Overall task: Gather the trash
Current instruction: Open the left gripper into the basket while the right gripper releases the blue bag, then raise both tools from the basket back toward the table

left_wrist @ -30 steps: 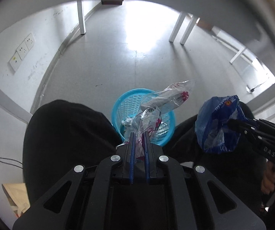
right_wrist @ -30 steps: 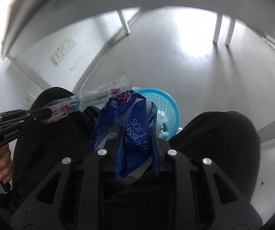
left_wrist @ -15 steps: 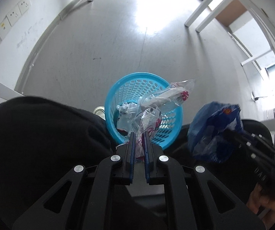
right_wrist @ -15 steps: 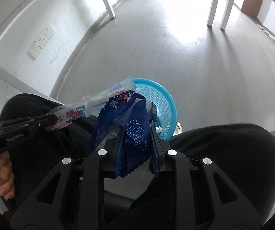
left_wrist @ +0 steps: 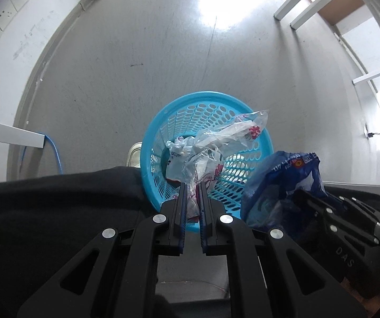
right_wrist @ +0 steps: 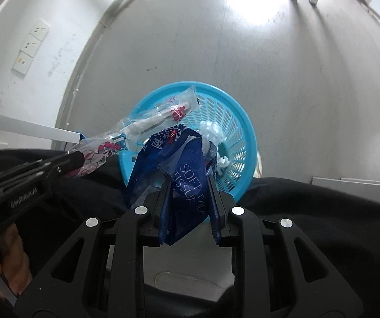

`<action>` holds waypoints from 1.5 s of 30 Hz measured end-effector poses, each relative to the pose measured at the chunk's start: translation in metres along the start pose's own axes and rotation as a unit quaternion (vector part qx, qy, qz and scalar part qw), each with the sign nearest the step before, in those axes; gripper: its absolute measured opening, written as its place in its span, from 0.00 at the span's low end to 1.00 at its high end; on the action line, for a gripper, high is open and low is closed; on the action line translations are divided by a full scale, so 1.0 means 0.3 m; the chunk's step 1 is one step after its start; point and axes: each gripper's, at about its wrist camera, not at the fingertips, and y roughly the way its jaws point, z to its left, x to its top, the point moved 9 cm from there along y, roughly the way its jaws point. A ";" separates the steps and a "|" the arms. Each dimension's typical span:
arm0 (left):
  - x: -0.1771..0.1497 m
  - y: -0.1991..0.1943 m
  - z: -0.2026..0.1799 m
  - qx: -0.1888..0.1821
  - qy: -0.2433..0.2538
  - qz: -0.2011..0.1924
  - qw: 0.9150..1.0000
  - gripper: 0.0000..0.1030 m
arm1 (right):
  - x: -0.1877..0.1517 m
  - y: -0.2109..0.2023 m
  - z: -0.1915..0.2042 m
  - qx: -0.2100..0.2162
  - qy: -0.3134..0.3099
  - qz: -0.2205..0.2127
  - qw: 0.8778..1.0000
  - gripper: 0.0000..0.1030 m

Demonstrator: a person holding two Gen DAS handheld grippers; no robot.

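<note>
Drop-off step, judging by the layout: the left hand-held gripper is clamped on a crinkled clear plastic wrapper w/ red print, hanging over the open blue mesh basket on the floor, which already holds some crumpled trash. The right hand-held gripper pinches a blue tissue pack wrapper just above the basket's near rim. Next move prob. needs each gripper opened over the basket mouth, so the light plastic falls inside rather than onto the person's dark-clothed knees.
</note>
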 end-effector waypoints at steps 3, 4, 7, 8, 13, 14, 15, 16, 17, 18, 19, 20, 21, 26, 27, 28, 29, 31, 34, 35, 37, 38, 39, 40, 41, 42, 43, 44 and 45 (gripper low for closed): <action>0.028 0.060 -0.013 0.007 -0.003 0.018 1.000 0.07 | 0.040 0.077 -0.033 -0.001 0.019 0.024 1.000 0.23; 0.033 0.079 -0.009 0.011 -0.004 0.024 1.000 0.07 | 0.047 0.103 -0.042 0.007 0.030 0.034 0.999 0.23; 0.053 0.136 0.006 0.014 -0.020 0.047 0.999 0.08 | 0.069 0.174 -0.077 0.010 0.054 0.055 0.997 0.24; 0.056 0.155 0.013 0.010 -0.030 0.056 0.998 0.08 | 0.076 0.198 -0.084 0.012 0.060 0.061 0.996 0.24; 0.078 0.204 0.042 0.009 -0.051 0.071 0.996 0.08 | 0.083 0.259 -0.087 -0.002 0.059 0.078 0.995 0.25; 0.081 0.207 0.038 0.006 -0.050 0.072 0.996 0.08 | 0.084 0.265 -0.086 -0.002 0.060 0.079 0.995 0.26; 0.082 0.209 0.033 0.003 -0.048 0.072 0.996 0.10 | 0.091 0.269 -0.086 0.000 0.061 0.079 0.995 0.27; 0.083 0.215 0.030 0.000 -0.048 0.073 0.996 0.18 | 0.094 0.274 -0.085 0.004 0.062 0.078 0.995 0.35; 0.084 0.217 0.027 -0.003 -0.049 0.072 0.996 0.27 | 0.099 0.274 -0.083 0.008 0.065 0.075 0.995 0.42; 0.087 0.217 0.025 -0.003 -0.049 0.069 0.996 0.28 | 0.099 0.264 -0.093 0.007 0.065 0.071 0.995 0.45; 0.089 0.216 0.025 -0.002 -0.048 0.066 0.997 0.28 | 0.101 0.264 -0.102 0.006 0.064 0.070 0.995 0.47; 0.090 0.213 0.023 -0.004 -0.048 0.063 0.997 0.28 | 0.101 0.267 -0.107 0.005 0.063 0.071 0.995 0.47; 0.090 0.209 0.020 -0.006 -0.047 0.061 0.997 0.28 | 0.097 0.269 -0.105 0.003 0.061 0.073 0.995 0.47; 0.089 0.180 0.002 0.001 -0.036 0.047 0.998 0.28 | 0.099 0.254 -0.091 -0.003 0.044 0.068 0.997 0.49; 0.085 0.173 0.000 0.003 -0.033 0.045 0.998 0.28 | 0.097 0.251 -0.085 -0.004 0.039 0.066 0.997 0.49; 0.082 0.167 0.001 0.007 -0.031 0.043 0.999 0.28 | 0.095 0.244 -0.082 -0.006 0.035 0.065 0.997 0.49; 0.077 0.159 0.003 0.011 -0.027 0.041 0.999 0.28 | 0.091 0.233 -0.078 -0.010 0.029 0.062 0.998 0.49; 0.065 0.142 0.004 0.019 -0.023 0.037 0.999 0.28 | 0.083 0.209 -0.073 -0.014 0.021 0.055 0.998 0.49; 0.058 0.106 0.015 0.027 -0.018 0.027 0.999 0.28 | 0.072 0.164 -0.065 -0.017 0.011 0.041 0.999 0.53; 0.053 0.086 0.014 0.026 -0.018 0.021 0.999 0.30 | 0.065 0.146 -0.060 -0.018 0.009 0.037 0.999 0.55; 0.035 0.046 0.008 0.021 -0.012 0.010 1.000 0.30 | 0.051 0.113 -0.048 -0.013 0.003 0.031 0.999 0.55; 0.026 0.029 0.002 0.019 -0.007 0.005 1.000 0.30 | 0.044 0.098 -0.040 -0.011 0.000 0.028 1.000 0.55; 0.018 0.008 -0.005 0.016 0.001 -0.002 1.000 0.31 | 0.039 0.078 -0.032 -0.008 -0.004 0.023 1.000 0.55; 0.008 -0.013 -0.013 0.017 0.010 -0.011 1.000 0.33 | 0.036 0.057 -0.028 -0.007 -0.006 0.014 1.000 0.55; 0.000 -0.031 -0.017 0.023 0.018 -0.020 0.999 0.33 | 0.038 0.029 -0.026 -0.005 -0.006 0.001 1.000 0.55; -0.006 -0.044 -0.021 0.027 0.023 -0.028 0.999 0.33 | 0.034 0.010 -0.027 -0.003 -0.006 -0.007 1.000 0.56; -0.017 -0.061 -0.025 0.029 0.030 -0.036 0.998 0.33 | 0.030 -0.009 -0.024 0.000 -0.007 -0.013 1.000 0.56; -0.023 -0.079 -0.029 0.030 0.035 -0.043 0.998 0.33 | 0.023 -0.030 -0.021 0.004 -0.008 -0.019 1.000 0.56; -0.029 -0.099 -0.034 0.033 0.041 -0.052 0.997 0.33 | 0.017 -0.048 -0.016 0.006 -0.009 -0.024 1.000 0.56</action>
